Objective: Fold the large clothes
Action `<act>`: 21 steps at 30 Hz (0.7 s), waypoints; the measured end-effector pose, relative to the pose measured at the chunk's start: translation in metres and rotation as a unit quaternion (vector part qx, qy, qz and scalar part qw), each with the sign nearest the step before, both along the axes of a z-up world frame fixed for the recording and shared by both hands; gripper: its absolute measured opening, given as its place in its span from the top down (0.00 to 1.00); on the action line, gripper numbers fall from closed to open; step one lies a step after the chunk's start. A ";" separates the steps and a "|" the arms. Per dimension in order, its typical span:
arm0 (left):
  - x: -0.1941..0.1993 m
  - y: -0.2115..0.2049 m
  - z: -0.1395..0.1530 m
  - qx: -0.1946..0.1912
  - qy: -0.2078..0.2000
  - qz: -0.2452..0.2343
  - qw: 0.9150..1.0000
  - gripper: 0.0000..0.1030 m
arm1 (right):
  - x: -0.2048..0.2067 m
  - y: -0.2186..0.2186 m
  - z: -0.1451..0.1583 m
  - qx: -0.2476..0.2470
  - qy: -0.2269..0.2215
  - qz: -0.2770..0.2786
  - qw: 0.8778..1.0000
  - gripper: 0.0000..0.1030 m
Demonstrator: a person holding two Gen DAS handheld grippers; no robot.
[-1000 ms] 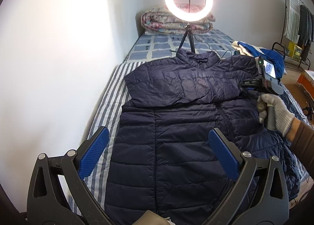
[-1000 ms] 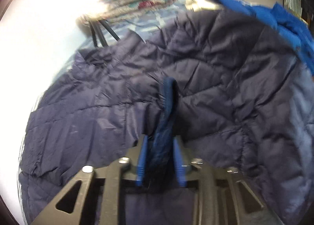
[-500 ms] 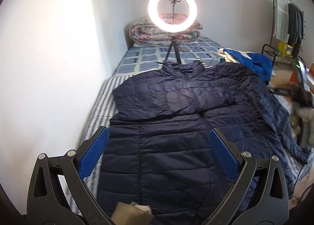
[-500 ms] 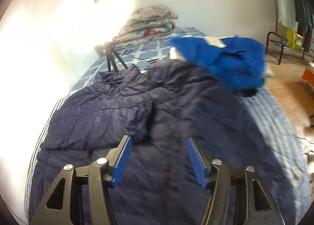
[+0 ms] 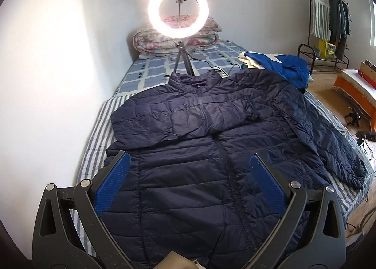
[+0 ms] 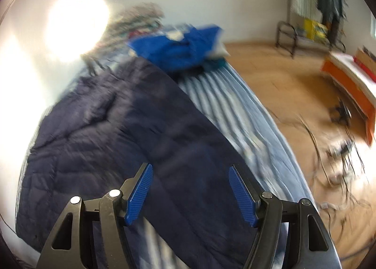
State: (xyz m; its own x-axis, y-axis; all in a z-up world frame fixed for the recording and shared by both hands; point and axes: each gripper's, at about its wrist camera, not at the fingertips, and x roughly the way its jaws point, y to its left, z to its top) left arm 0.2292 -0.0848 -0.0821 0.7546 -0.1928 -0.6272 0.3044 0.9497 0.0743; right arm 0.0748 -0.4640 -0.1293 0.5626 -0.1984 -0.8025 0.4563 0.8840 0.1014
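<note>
A large navy quilted jacket [image 5: 211,151] lies flat, front up, on the striped bed. Its left sleeve [image 5: 188,116] is folded across the chest. Its right sleeve [image 5: 329,142] stretches out toward the bed's right edge. My left gripper [image 5: 188,175] is open and empty, held above the jacket's lower half. My right gripper [image 6: 190,194] is open and empty above the jacket's right sleeve [image 6: 176,151]; that view is motion-blurred.
A lit ring light on a tripod [image 5: 179,10] stands on the bed behind the collar. A blue garment pile [image 5: 282,67] lies at the far right of the bed. Folded quilts [image 5: 176,39] sit at the head. Wooden floor with cables [image 6: 329,128] lies right of the bed.
My right gripper let go of the left sleeve's cuff on the chest, opened, and swung back to the right over the other sleeve. My left gripper stayed open and shifted slightly.
</note>
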 end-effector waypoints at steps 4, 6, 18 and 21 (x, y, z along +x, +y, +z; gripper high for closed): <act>0.003 -0.003 -0.003 -0.010 0.012 -0.001 1.000 0.00 | -0.039 -0.032 -0.021 0.046 0.016 -0.044 0.998 0.32; 0.004 -0.005 -0.004 -0.009 0.012 -0.001 1.000 0.00 | -0.054 -0.043 -0.032 0.068 0.018 -0.063 0.996 0.32; 0.002 -0.011 -0.009 0.003 0.010 -0.007 1.000 0.00 | -0.122 -0.087 -0.085 0.227 0.013 -0.202 0.953 0.42; 0.002 -0.013 -0.010 0.005 0.010 -0.010 1.000 0.00 | -0.126 -0.082 -0.093 0.246 0.013 -0.206 0.947 0.44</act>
State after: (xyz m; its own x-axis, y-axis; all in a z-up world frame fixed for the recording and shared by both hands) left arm 0.2311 -0.0978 -0.0917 0.7378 -0.2012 -0.6443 0.3244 0.9428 0.0770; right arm -0.0512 -0.5460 -0.2221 0.4975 0.0053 -0.8674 0.7603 0.4788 0.4390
